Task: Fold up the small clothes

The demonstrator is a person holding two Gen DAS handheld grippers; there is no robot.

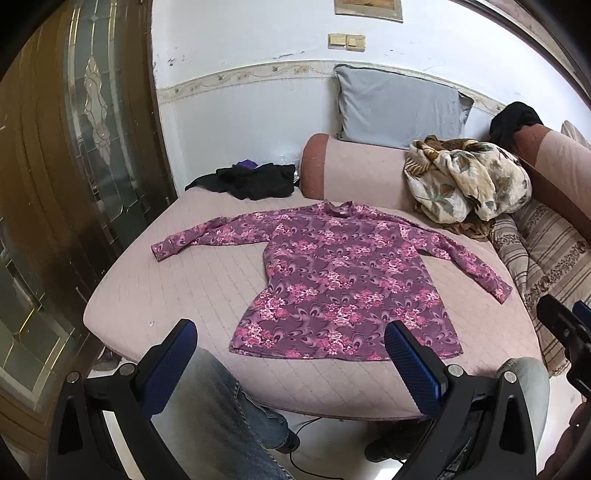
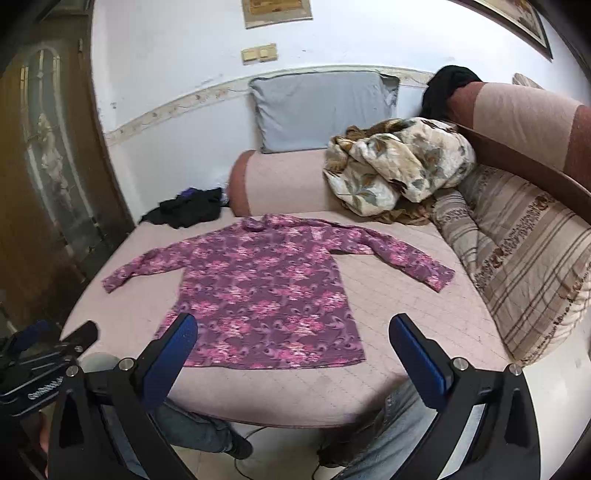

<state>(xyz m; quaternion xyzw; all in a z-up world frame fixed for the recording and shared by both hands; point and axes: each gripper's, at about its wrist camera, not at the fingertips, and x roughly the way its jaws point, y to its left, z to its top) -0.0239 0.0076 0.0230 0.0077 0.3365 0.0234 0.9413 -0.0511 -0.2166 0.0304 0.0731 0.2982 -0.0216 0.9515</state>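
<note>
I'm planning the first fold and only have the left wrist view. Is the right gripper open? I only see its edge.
Observer: Yes, the right gripper is open, jaws wide apart, holding nothing.
Operator: Is there bare bed beyond the shirt's right cuff?
Observer: Yes. The purple floral shirt lies flat, and a strip of bare mattress separates that cuff from the striped quilt.
Operator: Anything on the wall above the quilt?
Observer: A framed picture hangs at the upper right.
</note>
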